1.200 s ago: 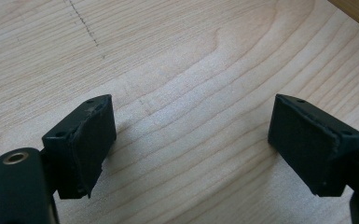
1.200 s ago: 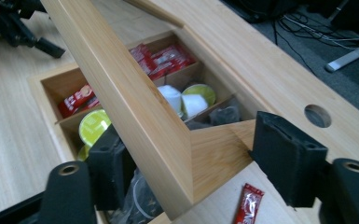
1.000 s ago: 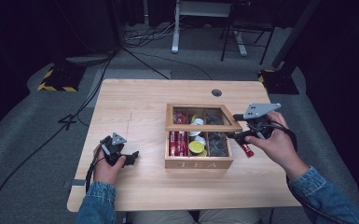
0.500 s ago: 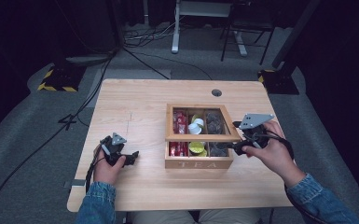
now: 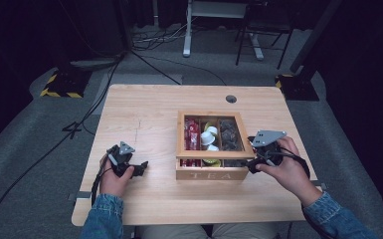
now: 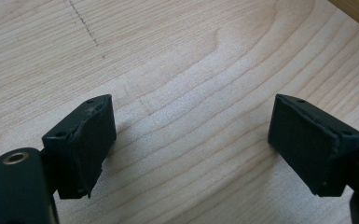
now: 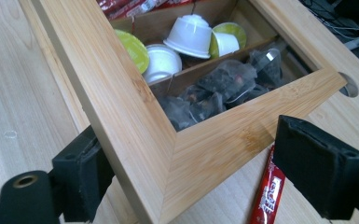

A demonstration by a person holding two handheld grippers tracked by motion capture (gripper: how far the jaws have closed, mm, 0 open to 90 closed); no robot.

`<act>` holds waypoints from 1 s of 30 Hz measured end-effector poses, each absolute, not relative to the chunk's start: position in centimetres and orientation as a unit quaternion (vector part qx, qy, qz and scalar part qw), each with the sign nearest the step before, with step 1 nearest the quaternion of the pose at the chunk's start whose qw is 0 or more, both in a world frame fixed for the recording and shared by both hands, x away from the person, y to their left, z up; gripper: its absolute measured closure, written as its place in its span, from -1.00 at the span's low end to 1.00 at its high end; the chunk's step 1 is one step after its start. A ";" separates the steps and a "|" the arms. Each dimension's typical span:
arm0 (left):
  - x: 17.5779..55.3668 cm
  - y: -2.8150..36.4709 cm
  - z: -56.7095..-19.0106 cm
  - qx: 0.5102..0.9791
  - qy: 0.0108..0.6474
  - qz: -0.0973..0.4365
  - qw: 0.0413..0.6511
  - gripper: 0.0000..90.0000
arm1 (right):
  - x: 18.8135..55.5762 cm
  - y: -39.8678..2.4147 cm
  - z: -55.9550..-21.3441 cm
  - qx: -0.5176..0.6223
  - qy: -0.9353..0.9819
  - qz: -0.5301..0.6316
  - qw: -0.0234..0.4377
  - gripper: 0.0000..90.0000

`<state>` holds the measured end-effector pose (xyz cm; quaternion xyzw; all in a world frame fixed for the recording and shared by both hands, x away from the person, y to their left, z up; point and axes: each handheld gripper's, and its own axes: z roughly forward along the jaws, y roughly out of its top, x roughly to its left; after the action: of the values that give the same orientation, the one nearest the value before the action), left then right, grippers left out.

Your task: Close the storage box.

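Note:
A wooden tea box (image 5: 214,174) stands mid-table with its windowed lid (image 5: 181,134) lying down on it. Through the lid I see red sachets (image 5: 192,134), white and green capsules (image 7: 189,35) and dark tea bags (image 7: 219,84). My right gripper (image 5: 251,164) is at the box's near right corner. Its jaws have just been opening, and the lid's corner (image 7: 135,126) sits between them without being pinched. A loose red sachet (image 7: 268,191) lies on the table by the right jaw. My left gripper (image 5: 142,167) rests open on bare wood (image 6: 191,70), left of the box, holding nothing.
The light wooden table (image 5: 144,114) has a round cable hole (image 5: 231,98) behind the box. Beyond the far edge are a grey floor with cables, a yellow-black striped block (image 5: 59,89) and desk legs (image 5: 186,30).
The right hand has sunk toward the near right corner of the box, and the lid has come down with it. Its jaws stand wider. The left hand has kept still.

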<state>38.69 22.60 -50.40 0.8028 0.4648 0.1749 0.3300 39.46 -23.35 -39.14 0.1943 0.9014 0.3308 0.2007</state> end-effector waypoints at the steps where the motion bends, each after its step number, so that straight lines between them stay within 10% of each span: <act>1: 38.7 22.6 -50.4 0.803 0.464 0.175 0.330 -0.66 | 39.3 -23.4 -39.5 0.193 0.903 0.328 0.202 -0.67; 30: 38.7 22.6 -50.4 0.802 0.466 0.176 0.329 -0.66 | 38.0 -23.7 -42.2 0.216 0.914 0.303 0.163 -0.54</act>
<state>38.72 22.55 -50.41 0.8023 0.4656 0.1765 0.3293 37.98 -23.68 -42.21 0.2162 0.9136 0.3033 0.1633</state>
